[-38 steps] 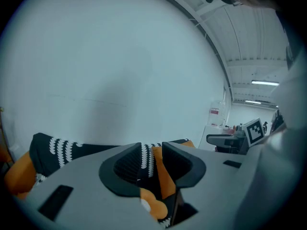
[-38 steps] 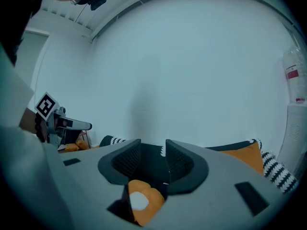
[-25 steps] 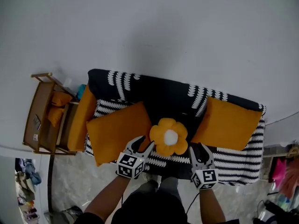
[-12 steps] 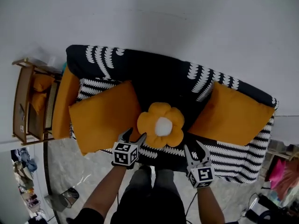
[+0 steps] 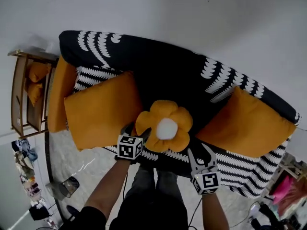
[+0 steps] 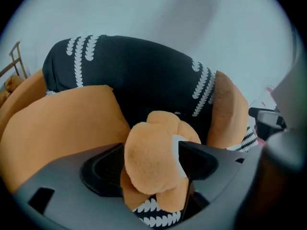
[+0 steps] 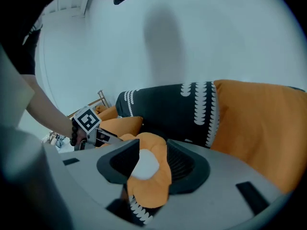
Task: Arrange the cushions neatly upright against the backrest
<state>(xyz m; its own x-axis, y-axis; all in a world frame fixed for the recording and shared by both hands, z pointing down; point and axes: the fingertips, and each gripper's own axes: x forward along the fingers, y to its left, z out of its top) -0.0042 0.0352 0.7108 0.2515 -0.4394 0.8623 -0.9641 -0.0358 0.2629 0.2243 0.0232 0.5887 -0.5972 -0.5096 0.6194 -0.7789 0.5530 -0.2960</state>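
An orange flower cushion (image 5: 163,126) with a white centre lies mid-seat on the black, white-patterned sofa (image 5: 158,68). A square orange cushion (image 5: 103,110) leans to its left, and another (image 5: 244,126) leans against the backrest on the right. My left gripper (image 5: 137,130) has just been opening its jaws and now straddles the flower's left petal (image 6: 153,152); the pads do not visibly press it. My right gripper (image 5: 200,151) stands open just off the flower's lower right, with the flower (image 7: 156,181) seen beyond its jaws.
A further orange cushion (image 5: 56,99) stands on edge at the sofa's left arm. Left of the sofa is a wooden rack (image 5: 19,95) holding small orange cushions. A white wall rises behind the backrest. Clutter lies on the floor at lower left (image 5: 26,186).
Both grippers have sunk toward the seat. The left jaws have widened and come around the flower cushion's left petal. The right gripper has drawn nearer the flower's lower right.
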